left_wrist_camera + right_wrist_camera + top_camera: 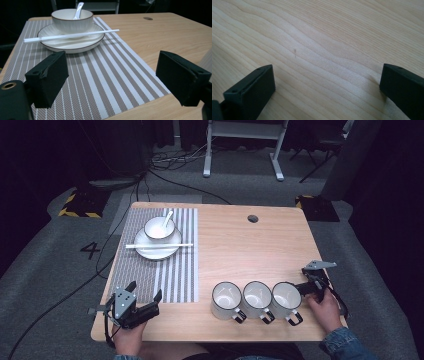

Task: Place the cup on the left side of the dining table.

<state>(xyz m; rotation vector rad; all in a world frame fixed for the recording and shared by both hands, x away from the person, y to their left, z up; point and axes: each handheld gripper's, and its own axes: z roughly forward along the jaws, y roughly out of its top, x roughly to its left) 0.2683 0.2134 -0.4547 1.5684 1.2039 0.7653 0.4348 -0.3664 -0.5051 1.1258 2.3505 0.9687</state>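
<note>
High view: both tongs spread wide, holding nothing.
Right tongs (306,279) hover beside three white ceramic mugs (257,296); left tongs (145,291) sit over the striped woven placemat (175,270).

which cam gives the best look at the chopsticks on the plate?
Left gripper view: the white chopsticks lie close and sharp across the plate, in front of the bowl. The high view has them whole but small. The right gripper view looks down at bare table between its open jaws.
</note>
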